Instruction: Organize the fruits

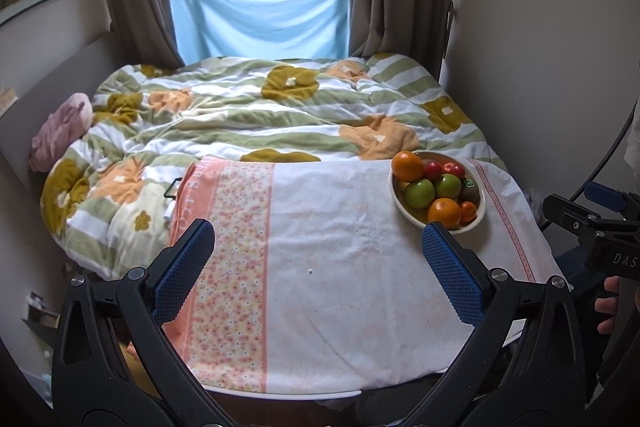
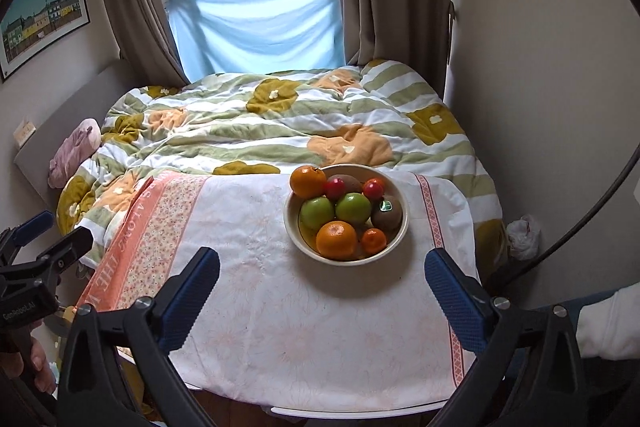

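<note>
A cream bowl (image 2: 402, 227) of fruit stands on the cloth-covered table (image 2: 280, 327), toward its far right. It holds two oranges (image 2: 337, 239), two green apples (image 2: 353, 207), two small red fruits (image 2: 334, 188), a kiwi (image 2: 387, 215) and a small tangerine (image 2: 374, 240). The bowl also shows in the left wrist view (image 1: 398, 205). My right gripper (image 2: 322, 297) is open and empty, just short of the bowl. My left gripper (image 1: 318, 265) is open and empty over the table, left of the bowl.
A bed with a flowered quilt (image 2: 260, 131) lies right behind the table, with a pink pillow (image 2: 74, 151) at its left. Walls close in on both sides. A white bag (image 2: 524, 235) lies on the floor at the right.
</note>
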`<state>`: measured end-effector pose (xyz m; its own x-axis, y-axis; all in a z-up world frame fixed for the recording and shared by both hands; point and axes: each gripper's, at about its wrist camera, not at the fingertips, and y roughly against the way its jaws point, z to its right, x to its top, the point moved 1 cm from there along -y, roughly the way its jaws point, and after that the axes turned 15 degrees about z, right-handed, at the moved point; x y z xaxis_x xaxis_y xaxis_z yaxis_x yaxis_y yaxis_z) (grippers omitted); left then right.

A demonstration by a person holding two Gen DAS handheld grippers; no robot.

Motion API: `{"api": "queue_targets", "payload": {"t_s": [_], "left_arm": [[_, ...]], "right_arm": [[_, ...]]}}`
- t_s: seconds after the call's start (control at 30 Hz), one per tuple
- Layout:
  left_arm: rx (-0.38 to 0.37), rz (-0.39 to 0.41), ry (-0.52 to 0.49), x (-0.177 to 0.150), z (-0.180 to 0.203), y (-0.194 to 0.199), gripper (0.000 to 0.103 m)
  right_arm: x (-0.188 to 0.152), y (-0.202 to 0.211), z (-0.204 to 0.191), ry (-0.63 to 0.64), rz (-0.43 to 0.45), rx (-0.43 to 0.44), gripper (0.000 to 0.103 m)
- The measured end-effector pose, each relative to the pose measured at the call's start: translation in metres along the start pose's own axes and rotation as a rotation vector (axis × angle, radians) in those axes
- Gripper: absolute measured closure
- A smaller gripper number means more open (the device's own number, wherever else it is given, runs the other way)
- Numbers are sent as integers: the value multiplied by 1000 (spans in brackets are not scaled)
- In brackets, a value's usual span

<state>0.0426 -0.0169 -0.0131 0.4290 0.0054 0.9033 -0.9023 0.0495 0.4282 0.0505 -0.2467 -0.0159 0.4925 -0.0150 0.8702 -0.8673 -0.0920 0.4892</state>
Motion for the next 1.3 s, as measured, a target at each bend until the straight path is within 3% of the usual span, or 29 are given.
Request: {"api": "queue_targets", "payload": {"t_s": [1.3], "left_arm": [[8,41,-15,10,5,-1,0]], "right_arm": [[15,0,6,-18,29,-22,0]]}}
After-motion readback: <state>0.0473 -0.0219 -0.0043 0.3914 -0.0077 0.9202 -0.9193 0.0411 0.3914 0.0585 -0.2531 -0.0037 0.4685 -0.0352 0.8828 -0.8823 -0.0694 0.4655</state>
